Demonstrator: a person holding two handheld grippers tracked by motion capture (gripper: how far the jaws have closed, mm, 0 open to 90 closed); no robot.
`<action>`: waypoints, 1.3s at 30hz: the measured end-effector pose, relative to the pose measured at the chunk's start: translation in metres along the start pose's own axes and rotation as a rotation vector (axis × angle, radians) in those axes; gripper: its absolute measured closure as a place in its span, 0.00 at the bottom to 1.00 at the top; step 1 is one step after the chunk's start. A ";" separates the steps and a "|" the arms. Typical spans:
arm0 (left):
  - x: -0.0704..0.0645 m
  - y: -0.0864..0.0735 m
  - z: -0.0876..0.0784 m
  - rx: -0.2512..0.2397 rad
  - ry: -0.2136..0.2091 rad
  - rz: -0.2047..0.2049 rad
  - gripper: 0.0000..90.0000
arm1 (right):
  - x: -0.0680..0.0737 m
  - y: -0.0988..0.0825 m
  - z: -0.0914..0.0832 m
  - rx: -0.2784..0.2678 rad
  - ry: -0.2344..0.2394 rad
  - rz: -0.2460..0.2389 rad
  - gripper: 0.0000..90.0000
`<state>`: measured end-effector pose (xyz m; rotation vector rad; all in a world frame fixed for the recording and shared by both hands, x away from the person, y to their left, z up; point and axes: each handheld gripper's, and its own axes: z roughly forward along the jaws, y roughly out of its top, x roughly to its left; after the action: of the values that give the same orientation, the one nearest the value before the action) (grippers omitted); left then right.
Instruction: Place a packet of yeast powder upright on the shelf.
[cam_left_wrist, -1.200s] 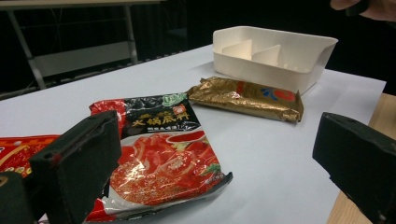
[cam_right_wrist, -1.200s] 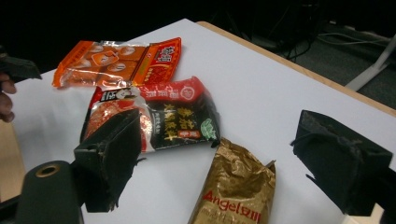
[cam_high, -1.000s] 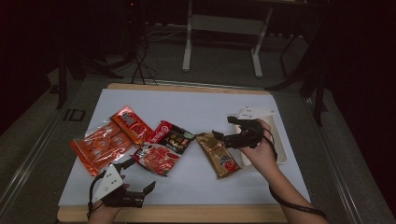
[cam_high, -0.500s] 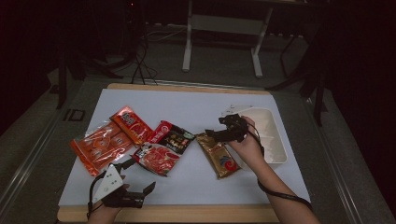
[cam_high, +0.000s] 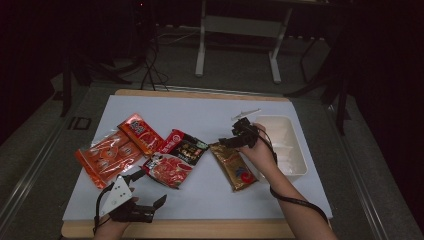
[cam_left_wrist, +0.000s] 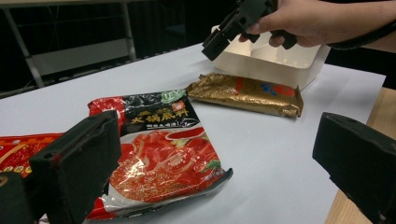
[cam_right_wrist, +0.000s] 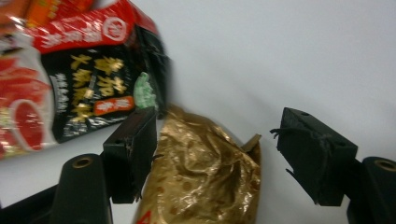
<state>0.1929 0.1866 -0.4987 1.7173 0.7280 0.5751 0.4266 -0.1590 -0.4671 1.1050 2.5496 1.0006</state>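
A gold snack packet (cam_high: 236, 166) lies on the white mat, just left of a white tray (cam_high: 294, 150). My right gripper (cam_high: 228, 142) is low over the packet's far end, pointing down at it. In the right gripper view its jaws straddle the crinkled end of the gold packet (cam_right_wrist: 205, 182); they have just been closing. The left pad (cam_right_wrist: 135, 154) is at the packet's edge, while the right pad (cam_right_wrist: 313, 154) stands apart from it. My left gripper (cam_high: 148, 189) rests open at the mat's near left, facing a red noodle packet (cam_left_wrist: 159, 154).
A black-and-red packet (cam_high: 186, 145) lies between the gold one and two orange packets (cam_high: 107, 157). The red noodle packet (cam_high: 167, 170) sits in front of them. The tray has dividers. A wooden table edge (cam_high: 200, 229) borders the mat in front.
My right gripper has come left and down from above the tray to the gold packet's far end, its jaws narrowing. The left gripper has stayed put.
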 end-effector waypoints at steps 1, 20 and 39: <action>0.000 0.000 0.000 0.000 -0.001 0.000 0.02 | 0.000 0.001 0.002 0.008 -0.004 0.002 0.31; -0.001 0.000 -0.001 0.002 -0.005 0.007 0.02 | -0.006 0.004 0.042 0.221 -0.046 0.092 0.37; -0.002 -0.001 0.002 0.017 -0.010 0.015 0.02 | -0.011 -0.003 0.048 0.280 -0.041 0.124 0.90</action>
<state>0.1929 0.1841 -0.4997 1.7418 0.7152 0.5723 0.4521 -0.1441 -0.5063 1.3539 2.6737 0.6499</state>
